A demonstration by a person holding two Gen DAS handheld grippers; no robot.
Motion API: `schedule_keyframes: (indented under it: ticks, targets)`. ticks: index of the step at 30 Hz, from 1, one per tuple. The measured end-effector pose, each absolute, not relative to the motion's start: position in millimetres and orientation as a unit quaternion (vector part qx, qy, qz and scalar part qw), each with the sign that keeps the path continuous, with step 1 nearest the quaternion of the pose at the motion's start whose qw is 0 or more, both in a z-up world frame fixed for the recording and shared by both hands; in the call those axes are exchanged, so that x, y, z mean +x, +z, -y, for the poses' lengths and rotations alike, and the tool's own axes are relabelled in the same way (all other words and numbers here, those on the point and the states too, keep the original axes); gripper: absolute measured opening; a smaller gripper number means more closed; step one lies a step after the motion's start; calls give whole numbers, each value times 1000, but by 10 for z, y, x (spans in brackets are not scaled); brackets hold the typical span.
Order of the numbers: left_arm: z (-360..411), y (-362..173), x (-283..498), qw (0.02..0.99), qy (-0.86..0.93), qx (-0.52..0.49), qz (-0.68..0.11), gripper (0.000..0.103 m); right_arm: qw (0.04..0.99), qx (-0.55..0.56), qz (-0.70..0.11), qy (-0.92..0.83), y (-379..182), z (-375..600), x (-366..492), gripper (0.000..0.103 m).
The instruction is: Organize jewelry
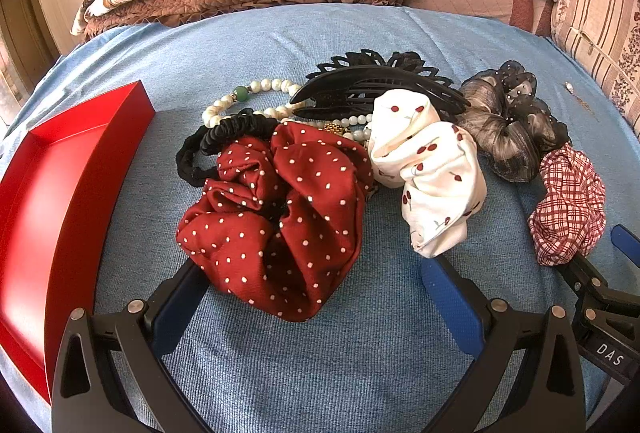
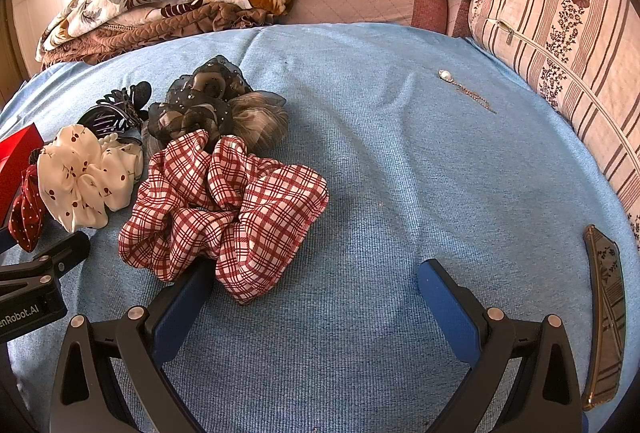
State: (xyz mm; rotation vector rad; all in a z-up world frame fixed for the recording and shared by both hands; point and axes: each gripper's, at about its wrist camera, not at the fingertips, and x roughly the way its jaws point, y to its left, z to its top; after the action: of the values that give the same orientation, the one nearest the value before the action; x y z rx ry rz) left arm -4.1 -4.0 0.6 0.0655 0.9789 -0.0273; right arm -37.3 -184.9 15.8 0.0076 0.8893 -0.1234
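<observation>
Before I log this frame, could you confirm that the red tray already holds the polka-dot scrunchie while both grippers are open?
Not quite: the red tray holds nothing in the left wrist view. The polka-dot scrunchie lies on the blue cloth beside it. The left gripper and right gripper are open.

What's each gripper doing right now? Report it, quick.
Left gripper: open, holding nothing, red polka-dot scrunchie between its fingers.
Right gripper: open, holding nothing, beside the plaid scrunchie.
</observation>
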Motion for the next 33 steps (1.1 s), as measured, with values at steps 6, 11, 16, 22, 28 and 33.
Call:
schedule_keyframes:
  ticks: [6,11,16,22,28,33]
  targets:
    - [8,11,-52,874,-34,37,-484,103,897,20,-438,-54,195,1881,-377,103]
    - [-86,84,-301,863,-55,41,-500,103,885,28,-463,-42,206,1895,-446,103]
    - [-285,257,-723,877,-41,18,-479,103,894,16,-446,-49,237,1845,-756,103]
    - [-485,637,-1179,910,-7,18,-415,103,908,7,-409,-91,326,1757,-1127,103]
    - [-570,1044,-1446,934,3,11,-358,103,935,-38,-325,-139,616,1607,-1502,102]
    - [-539,1184,-1600,940,6,23,-341,103,939,-48,-288,-182,732,1640,-1721,103]
